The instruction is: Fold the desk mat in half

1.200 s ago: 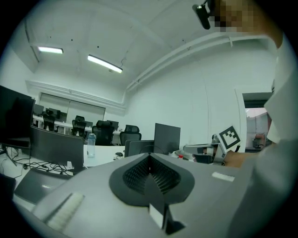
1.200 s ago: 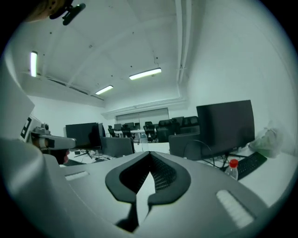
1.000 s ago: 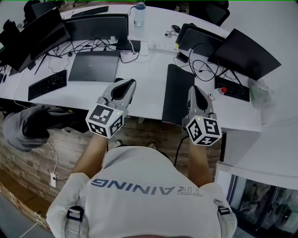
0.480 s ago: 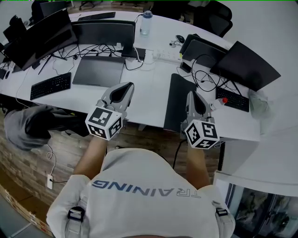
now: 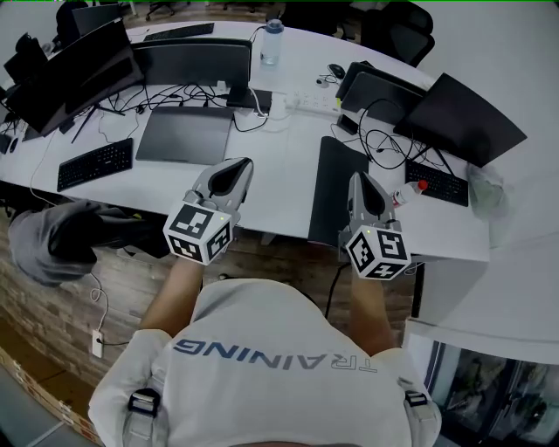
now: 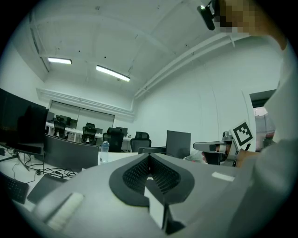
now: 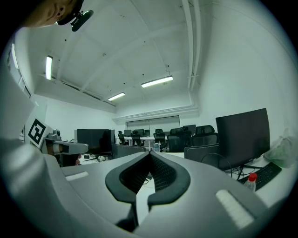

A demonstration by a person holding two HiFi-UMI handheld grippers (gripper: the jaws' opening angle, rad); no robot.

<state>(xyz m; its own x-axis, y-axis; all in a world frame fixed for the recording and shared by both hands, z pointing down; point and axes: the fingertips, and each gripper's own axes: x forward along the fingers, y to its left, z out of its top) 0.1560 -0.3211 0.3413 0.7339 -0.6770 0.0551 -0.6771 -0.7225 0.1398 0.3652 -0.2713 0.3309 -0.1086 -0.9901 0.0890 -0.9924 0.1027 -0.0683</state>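
Dark desk mat (image 5: 334, 185), flat, on white desk (image 5: 278, 161)

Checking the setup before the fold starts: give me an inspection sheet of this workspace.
Surface: white curved desk, crowded along the back.
Job's things: dark rectangular desk mat, flat and unfolded, reaching the front edge.
Clutter: black keyboard, dark flat pad, clear water bottle, small red-capped bottle, black monitor.
Grippers: left gripper and right gripper both have jaws together and hold nothing; the right one is at the mat's right side.
Cables: black cables tangled behind the pad, more past the mat's far end; white power strip.
Surroundings: black office chair behind the desk.
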